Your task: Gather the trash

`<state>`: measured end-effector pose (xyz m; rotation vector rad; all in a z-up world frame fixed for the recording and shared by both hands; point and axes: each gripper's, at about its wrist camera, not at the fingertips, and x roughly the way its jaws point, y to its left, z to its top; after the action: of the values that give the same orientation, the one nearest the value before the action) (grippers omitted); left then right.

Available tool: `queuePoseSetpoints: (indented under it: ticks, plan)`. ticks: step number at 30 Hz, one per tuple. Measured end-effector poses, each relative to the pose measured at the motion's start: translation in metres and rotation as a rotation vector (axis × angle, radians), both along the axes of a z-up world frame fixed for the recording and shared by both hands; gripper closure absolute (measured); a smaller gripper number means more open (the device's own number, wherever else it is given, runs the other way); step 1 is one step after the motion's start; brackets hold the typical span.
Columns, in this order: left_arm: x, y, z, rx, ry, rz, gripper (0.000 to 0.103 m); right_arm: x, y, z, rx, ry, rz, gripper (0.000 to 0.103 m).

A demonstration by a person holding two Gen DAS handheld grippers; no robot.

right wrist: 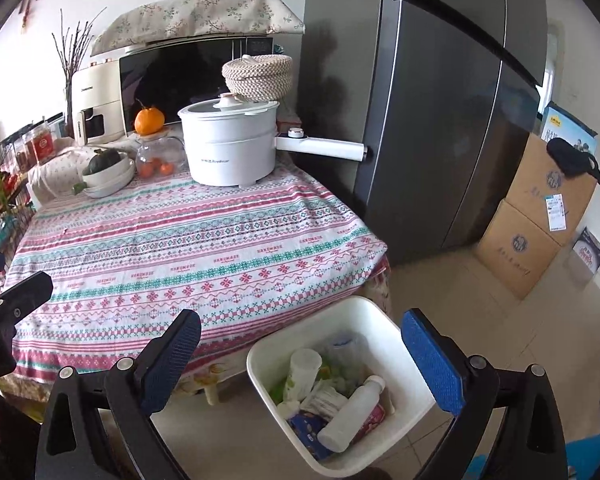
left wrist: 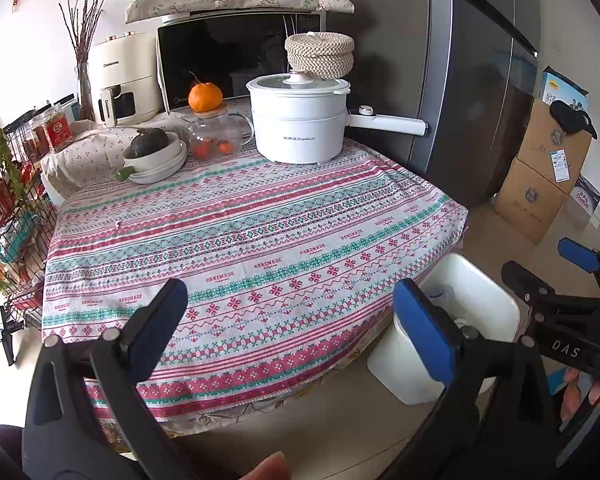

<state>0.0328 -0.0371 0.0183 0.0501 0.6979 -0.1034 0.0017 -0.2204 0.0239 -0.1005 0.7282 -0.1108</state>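
The trash (right wrist: 332, 396) lay inside the white bin (right wrist: 260, 364) on the floor, just beside the near right corner of the bench (right wrist: 172, 248): a white bottle (right wrist: 350, 416), a pale tube-shaped container (right wrist: 303, 372), crumpled wrappers and a blue packet, all heaped together.

The right tongs (right wrist: 300, 364) hung above that bin with the blue pads wide apart and nothing between them; the bin's mouth showed in the gap. The left tongs (left wrist: 296, 324) were likewise spread wide and held nothing, poised over the bench's near edge, one pad above the cloth and the other in front of the bin's rim (left wrist: 496, 300). A fingertip (left wrist: 268, 470) showed at the bottom of the left wrist view.

Beyond the bin, the bench carried a striped patterned tablecloth (left wrist: 260, 248), bare across its near half. At its far side stood a white electric pot (left wrist: 300, 120) with a long handle, a woven basket (left wrist: 320, 56) behind it, a glass teapot (left wrist: 216, 136) with an orange (left wrist: 205, 98) on its lid, and stacked bowls (left wrist: 160, 160) holding a dark green squash (left wrist: 148, 142). A microwave (left wrist: 228, 68) under a floral cover and a cream air fryer (left wrist: 124, 80) stood further back. A grey refrigerator (right wrist: 440, 120) rose to the right of the bench, with stacked cardboard boxes (right wrist: 532, 216) beyond it, well apart from the bin.
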Motion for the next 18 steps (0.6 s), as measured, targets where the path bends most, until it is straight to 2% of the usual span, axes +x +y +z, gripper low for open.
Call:
queuePoseSetpoints:
  ticks: [18]
  plan:
    - [-0.0011, 0.0014, 0.0012, -0.006, 0.004, 0.002, 0.001, 0.0005, -0.0011, -0.0014, 0.006, -0.003, -0.003, 0.002]
